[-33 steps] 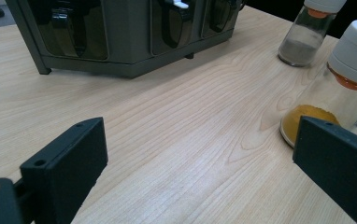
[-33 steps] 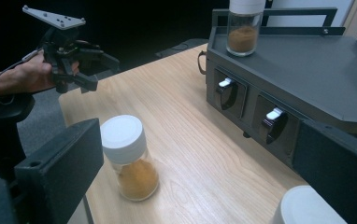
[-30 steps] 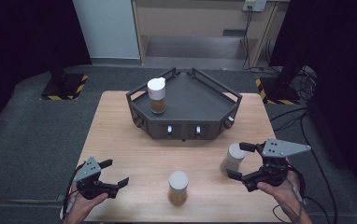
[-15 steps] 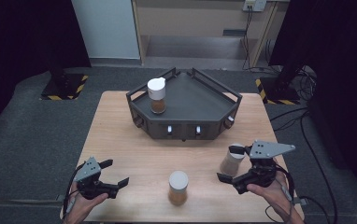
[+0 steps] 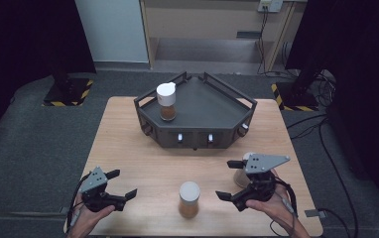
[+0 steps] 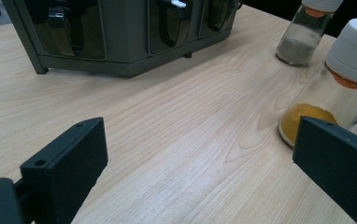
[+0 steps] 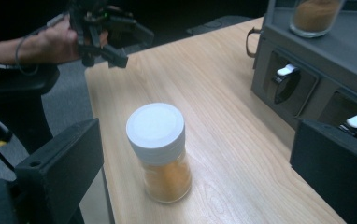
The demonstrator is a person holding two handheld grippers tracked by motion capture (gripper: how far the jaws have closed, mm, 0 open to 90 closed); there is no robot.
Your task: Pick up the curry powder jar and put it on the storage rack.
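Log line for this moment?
right gripper: open, facing orange spice jar | left gripper: open, idle | third jar on rack

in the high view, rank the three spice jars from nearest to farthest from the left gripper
From the left gripper:
1. Jar with orange powder, at the front middle of the table, to the gripper's right.
2. Jar beside the right gripper, at the front right, partly hidden by it.
3. Jar on the rack, at the rack's back left.

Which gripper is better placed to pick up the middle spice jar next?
Right. The right gripper is open, closer to the spice jar and aimed at it; the left gripper sits farther off.
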